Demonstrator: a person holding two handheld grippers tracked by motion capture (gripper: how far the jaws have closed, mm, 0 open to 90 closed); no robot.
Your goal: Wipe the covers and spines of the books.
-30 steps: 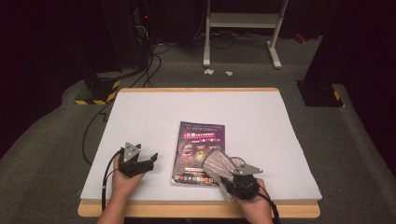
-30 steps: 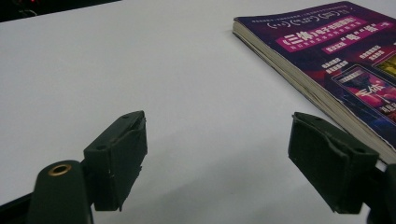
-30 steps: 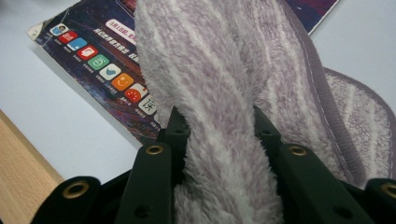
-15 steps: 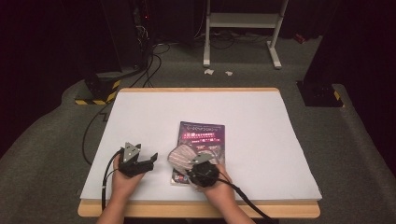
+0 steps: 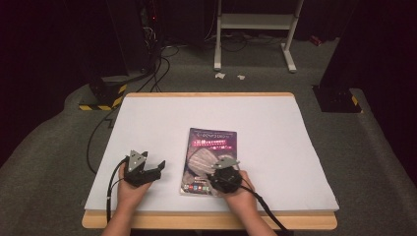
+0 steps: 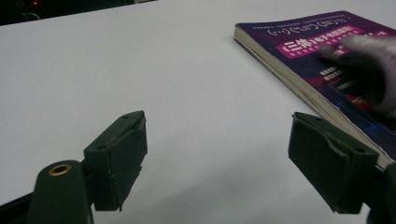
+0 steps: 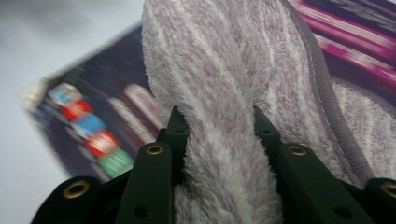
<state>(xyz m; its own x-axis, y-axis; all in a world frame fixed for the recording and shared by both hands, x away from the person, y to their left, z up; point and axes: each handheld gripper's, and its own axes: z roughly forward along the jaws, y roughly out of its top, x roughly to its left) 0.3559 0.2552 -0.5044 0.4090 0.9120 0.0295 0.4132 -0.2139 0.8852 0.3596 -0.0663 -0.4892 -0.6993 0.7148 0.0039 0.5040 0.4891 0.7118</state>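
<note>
A purple-covered book lies flat in the middle of the white table. A lilac-grey towel cloth rests on its lower half. My right gripper is over the book's near end, shut on that cloth. In the right gripper view the cloth is bunched between the two black jaws of the right gripper, with the book's cover below. My left gripper rests on the table left of the book. Its jaws stand wide apart with nothing between them; the book's page edge runs just beside its right jaw.
The white table top has a wooden edge at the front. Beyond it are a dark floor with cables, a yellow-black striped foot at the left and a white rack frame at the back.
My right gripper has swept the cloth leftwards over the near end of the book, then come a little back to the right. The left gripper has stayed where it was.
</note>
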